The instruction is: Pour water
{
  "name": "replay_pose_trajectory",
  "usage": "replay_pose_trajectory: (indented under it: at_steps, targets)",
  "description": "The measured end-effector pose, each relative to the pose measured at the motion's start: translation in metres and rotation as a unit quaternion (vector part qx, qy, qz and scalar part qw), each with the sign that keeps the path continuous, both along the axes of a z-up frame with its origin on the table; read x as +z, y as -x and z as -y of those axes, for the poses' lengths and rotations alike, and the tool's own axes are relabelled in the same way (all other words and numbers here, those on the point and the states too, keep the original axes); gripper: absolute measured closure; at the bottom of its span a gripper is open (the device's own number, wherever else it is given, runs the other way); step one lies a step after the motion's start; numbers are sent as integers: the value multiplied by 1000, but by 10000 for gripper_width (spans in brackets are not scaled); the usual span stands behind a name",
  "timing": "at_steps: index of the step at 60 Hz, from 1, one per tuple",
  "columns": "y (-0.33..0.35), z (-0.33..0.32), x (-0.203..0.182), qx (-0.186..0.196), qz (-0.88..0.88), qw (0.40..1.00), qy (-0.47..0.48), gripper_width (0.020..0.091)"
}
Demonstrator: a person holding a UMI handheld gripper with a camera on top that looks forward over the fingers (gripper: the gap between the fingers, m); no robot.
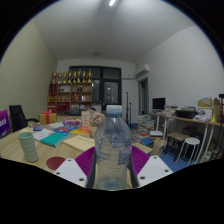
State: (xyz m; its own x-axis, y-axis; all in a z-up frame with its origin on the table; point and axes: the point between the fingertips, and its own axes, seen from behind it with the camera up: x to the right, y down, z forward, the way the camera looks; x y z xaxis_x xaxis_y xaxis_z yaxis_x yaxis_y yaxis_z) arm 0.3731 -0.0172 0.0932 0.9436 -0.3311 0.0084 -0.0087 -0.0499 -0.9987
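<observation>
1. Gripper view shows us first the gripper point(112, 165) itself: its two fingers are spread, and the water bottle point(112, 148) stands between them. The pads point(86, 160) seem to lie against the bottle's sides, but we cannot tell if they really press it or only stand about it.

2. The bottle is clear plastic, upright, with a white cap point(113, 110) on top, and it rests on the table point(30, 158). We judge it holds water, so it will be rather heavy for its thin wall. This wall is soft and smooth; a hard squeeze may dent it, and a weak one may let it slip when it is tilted. We think the best hold is at the middle of the body, where the fingers are now. The cap looks closed, so it must come off before any water is poured.

3. Left of the bottle, a dark green cup point(28, 146) stands on the table, well apart; it may be what receives the water.

4. Behind the bottle lie coloured books and papers point(66, 131), which crowd the table.

5. Right of the bottle and farther are a white stool point(189, 148) and a desk point(185, 120). Far behind the bottle is a shelf point(73, 90) at the wall.
</observation>
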Motion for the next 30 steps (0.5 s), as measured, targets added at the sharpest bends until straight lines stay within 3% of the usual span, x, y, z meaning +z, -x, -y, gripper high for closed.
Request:
replay_pose_trajectory:
  at_steps: [2,8,17,23,30]
  targets:
    - [3,-2,-1,2,3,1000,10,626]
    - [22,-10,6,13,48,998,37,626]
    - [78,-25,60,28,262,962,75,627]
    - [127,-37,103,38,457,884,93,628]
    - [185,-51,118,39,673,731,109,625]
